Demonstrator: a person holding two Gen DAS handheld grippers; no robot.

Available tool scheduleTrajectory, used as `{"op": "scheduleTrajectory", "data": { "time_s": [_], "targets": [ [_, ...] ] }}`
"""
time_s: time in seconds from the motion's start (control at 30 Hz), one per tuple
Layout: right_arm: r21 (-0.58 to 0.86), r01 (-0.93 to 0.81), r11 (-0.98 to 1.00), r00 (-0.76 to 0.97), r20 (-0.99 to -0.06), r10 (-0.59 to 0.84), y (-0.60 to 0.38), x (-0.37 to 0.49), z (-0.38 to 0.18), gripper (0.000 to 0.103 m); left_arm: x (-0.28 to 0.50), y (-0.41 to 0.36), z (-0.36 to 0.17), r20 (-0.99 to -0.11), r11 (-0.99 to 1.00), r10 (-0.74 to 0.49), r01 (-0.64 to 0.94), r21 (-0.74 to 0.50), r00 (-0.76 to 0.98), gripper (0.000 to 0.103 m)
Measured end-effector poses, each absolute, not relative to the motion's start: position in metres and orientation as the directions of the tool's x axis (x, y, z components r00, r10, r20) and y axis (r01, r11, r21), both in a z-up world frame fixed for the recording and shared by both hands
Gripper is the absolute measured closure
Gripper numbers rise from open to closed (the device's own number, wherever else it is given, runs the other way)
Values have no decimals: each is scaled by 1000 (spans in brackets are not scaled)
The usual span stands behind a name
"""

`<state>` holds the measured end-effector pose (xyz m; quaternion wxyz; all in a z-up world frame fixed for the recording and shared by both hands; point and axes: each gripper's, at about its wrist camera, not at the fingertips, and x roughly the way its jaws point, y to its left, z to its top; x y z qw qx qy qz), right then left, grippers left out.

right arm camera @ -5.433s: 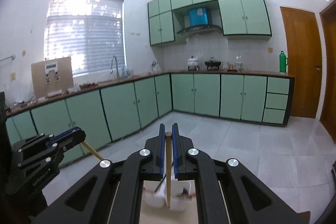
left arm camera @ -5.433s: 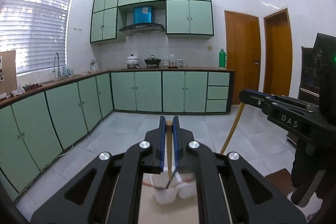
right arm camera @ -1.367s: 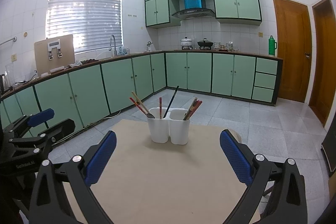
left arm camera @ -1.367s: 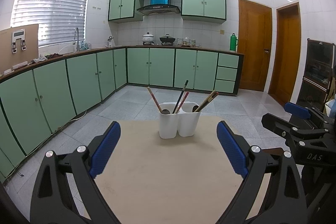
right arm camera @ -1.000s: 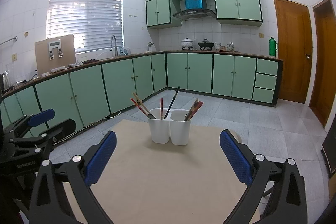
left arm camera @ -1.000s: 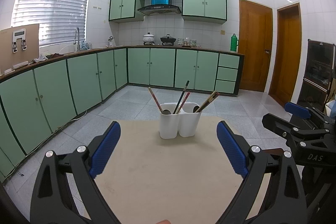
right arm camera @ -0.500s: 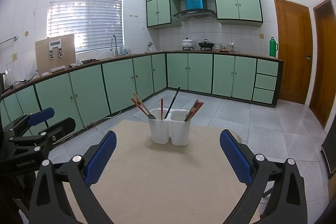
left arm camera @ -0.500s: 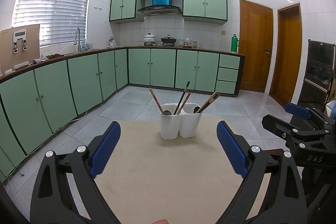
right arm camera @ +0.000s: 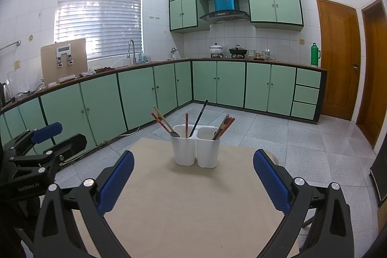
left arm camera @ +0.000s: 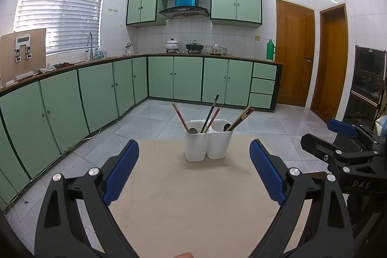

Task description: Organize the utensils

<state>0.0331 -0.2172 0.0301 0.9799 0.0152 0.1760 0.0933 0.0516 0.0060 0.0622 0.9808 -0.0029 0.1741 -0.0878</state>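
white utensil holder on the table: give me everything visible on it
The white utensil holder looks like smooth plastic: two tapered cups joined side by side, standing upright toward the far edge of the beige table. The left cup holds a spoon, bowl up, plus red, black and wooden chopsticks leaning outward; the right cup holds a bundle of brown and red chopsticks leaning right. Neither gripper touches it; only the table and its utensils do.
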Motion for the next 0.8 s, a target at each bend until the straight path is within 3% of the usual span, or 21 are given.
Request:
{"op": "scheduleTrajectory", "data": {
  "time_s": [0.8],
  "targets": [
    [59,-180,982,920,-344,189,-216,34,30,6,53,8,66,-342,985,-173,170,-39,923,13]
  ]
}}
